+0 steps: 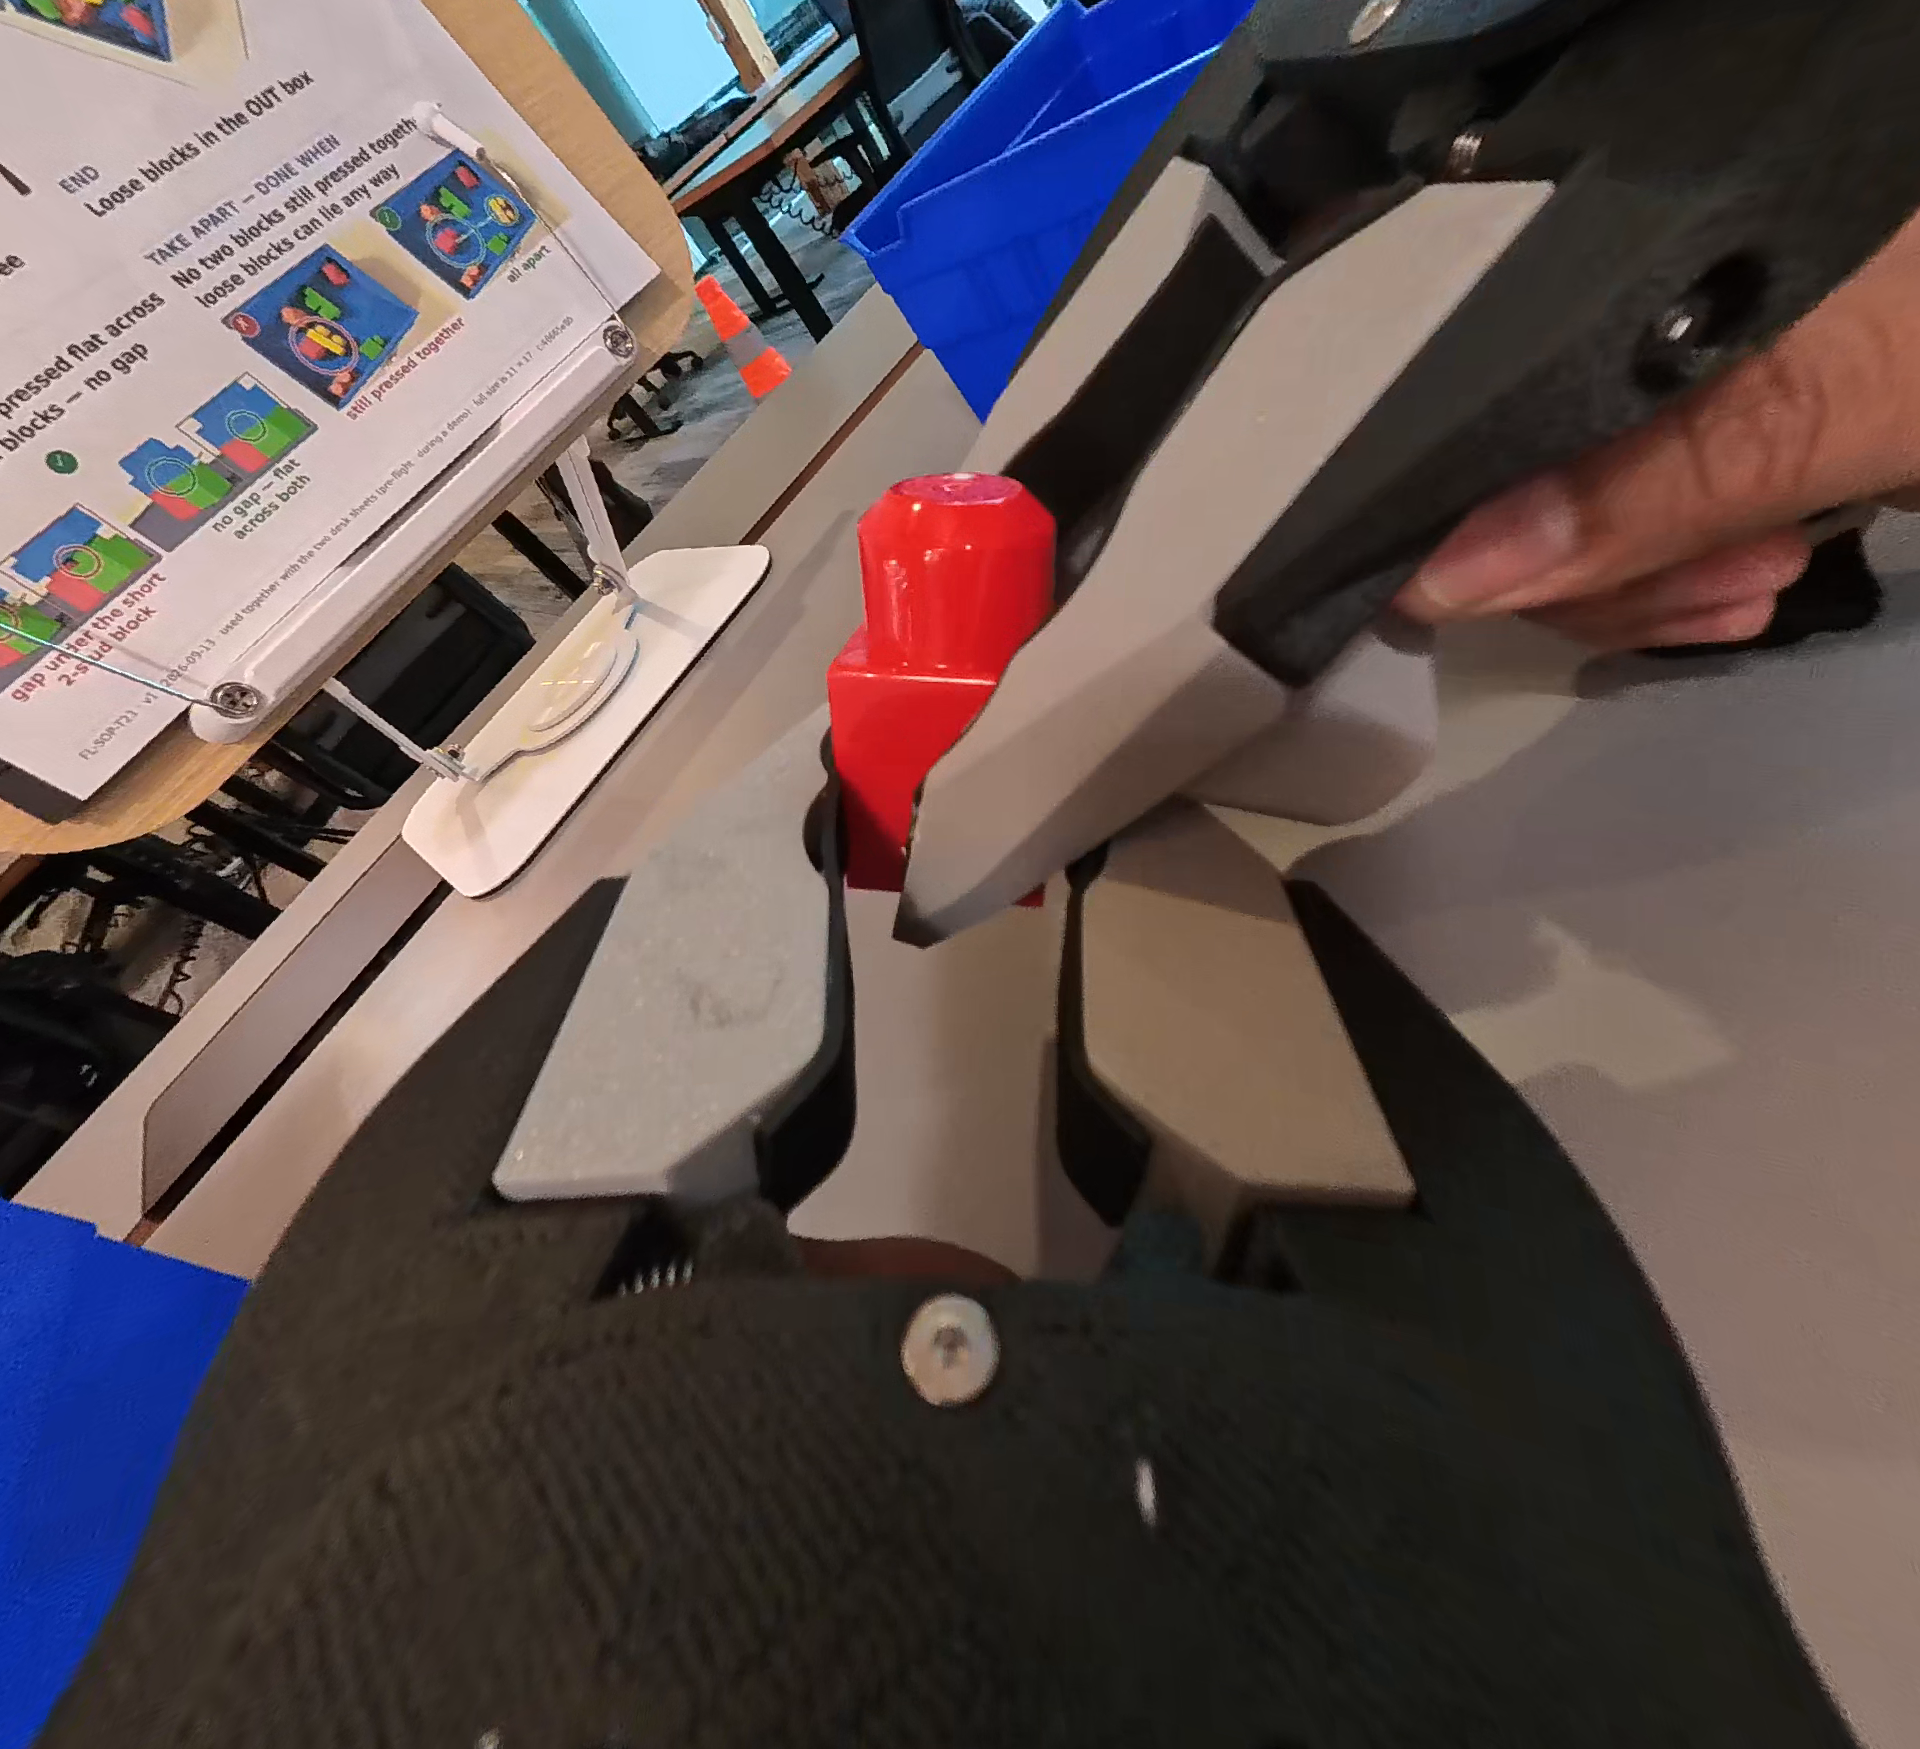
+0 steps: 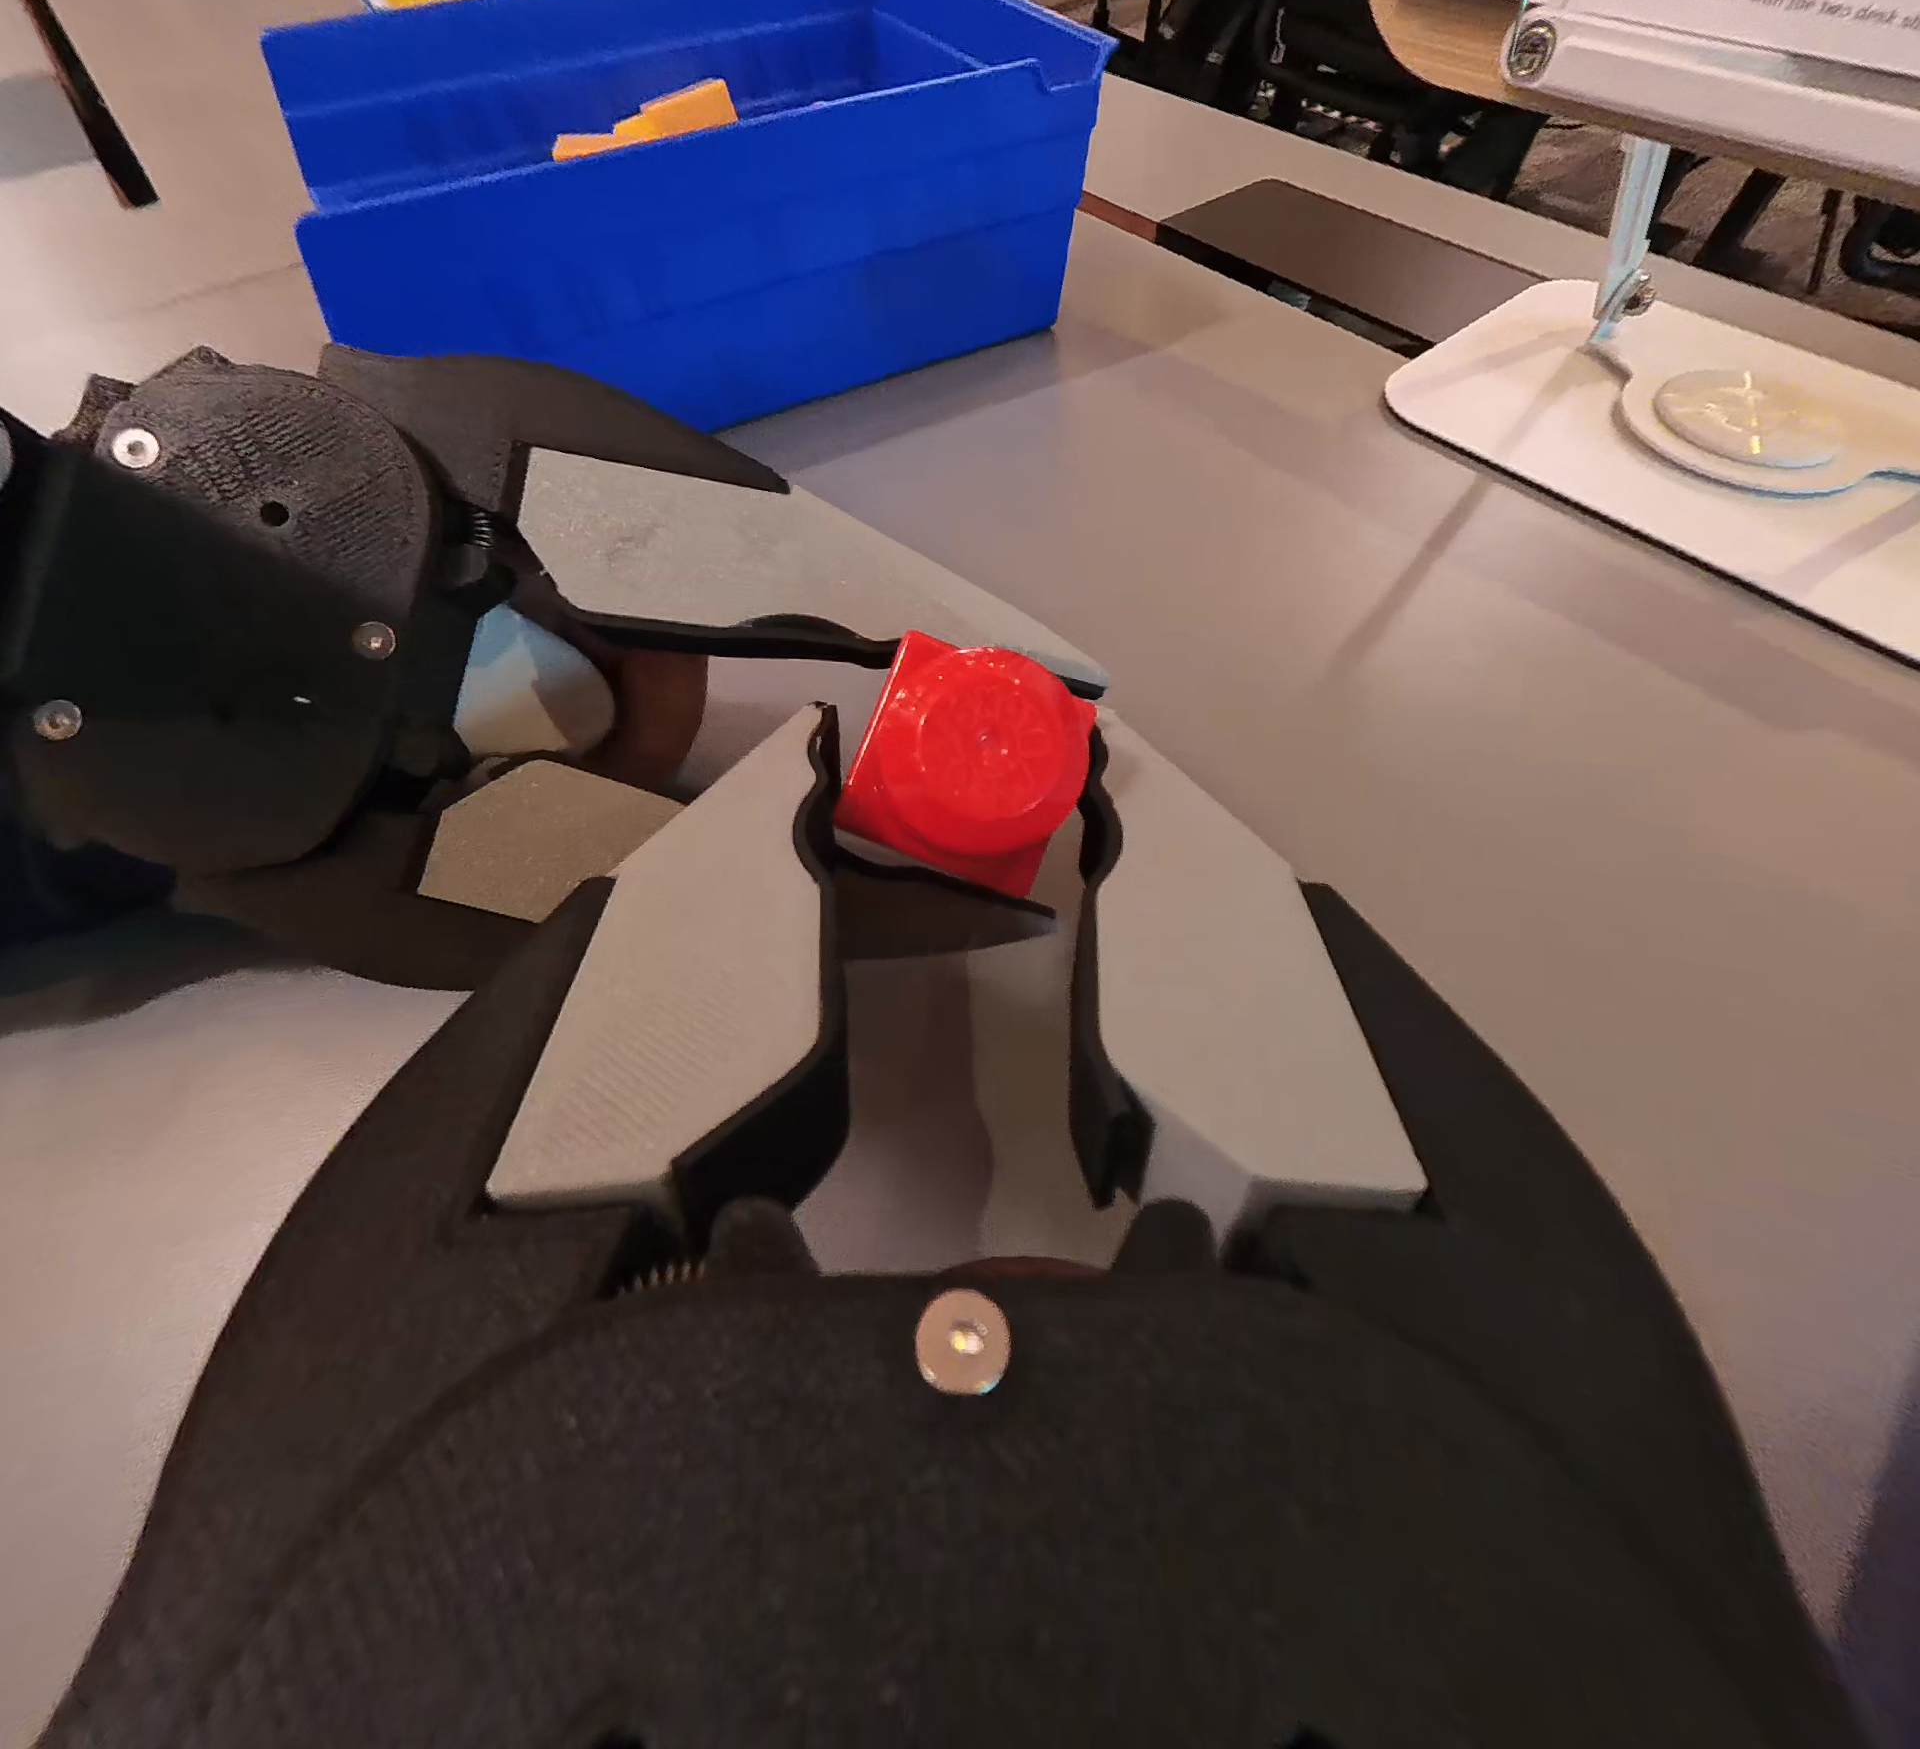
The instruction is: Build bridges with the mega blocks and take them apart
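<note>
Printed instr. sheet [image 1: 260, 265] w/ text & pics, on stand.

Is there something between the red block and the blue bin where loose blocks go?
Nothing visible: bare grey table lies between the red block and the blue bin. Both the left gripper and the right gripper grip the block.

Both grippers crowd the red block [image 2: 961, 769], so no way stays open to it. Beyond lies bare grey table [image 2: 1299, 608], open to pass. The blue bin [image 2: 686, 286] blocks the far left; the white stand base [image 2: 1475, 390] blocks the far right.
</note>
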Demonstrator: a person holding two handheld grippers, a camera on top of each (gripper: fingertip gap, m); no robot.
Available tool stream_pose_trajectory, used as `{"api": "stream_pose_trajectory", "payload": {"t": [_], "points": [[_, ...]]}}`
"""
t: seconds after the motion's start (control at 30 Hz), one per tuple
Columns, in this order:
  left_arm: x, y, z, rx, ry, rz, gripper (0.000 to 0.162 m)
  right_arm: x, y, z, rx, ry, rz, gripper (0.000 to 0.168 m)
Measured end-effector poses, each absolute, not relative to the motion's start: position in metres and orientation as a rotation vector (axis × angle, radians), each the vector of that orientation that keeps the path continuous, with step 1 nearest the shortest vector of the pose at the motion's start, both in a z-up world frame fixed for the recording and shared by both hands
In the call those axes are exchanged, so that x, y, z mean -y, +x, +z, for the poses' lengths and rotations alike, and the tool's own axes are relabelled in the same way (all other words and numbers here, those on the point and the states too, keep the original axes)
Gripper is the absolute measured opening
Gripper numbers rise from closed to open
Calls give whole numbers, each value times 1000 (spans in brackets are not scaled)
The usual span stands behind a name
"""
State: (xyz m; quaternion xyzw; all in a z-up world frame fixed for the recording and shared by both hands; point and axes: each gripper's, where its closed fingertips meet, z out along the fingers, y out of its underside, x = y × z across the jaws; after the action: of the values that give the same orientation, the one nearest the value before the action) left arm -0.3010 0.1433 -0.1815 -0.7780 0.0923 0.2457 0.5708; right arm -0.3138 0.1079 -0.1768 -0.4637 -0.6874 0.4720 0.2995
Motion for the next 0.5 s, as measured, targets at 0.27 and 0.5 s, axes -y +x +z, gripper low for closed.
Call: {"api": "stream_pose_trajectory", "payload": {"t": [0.27, 0.5], "points": [[-144, -301, -183, -219, -1833, 579, 37, -108, -314, -178, 1819, -1263, 1298, 43], [-144, -301, -182, -221, -1830, 582, 37, -107, -314, -177, 1812, -1276, 1330, 42]]}}
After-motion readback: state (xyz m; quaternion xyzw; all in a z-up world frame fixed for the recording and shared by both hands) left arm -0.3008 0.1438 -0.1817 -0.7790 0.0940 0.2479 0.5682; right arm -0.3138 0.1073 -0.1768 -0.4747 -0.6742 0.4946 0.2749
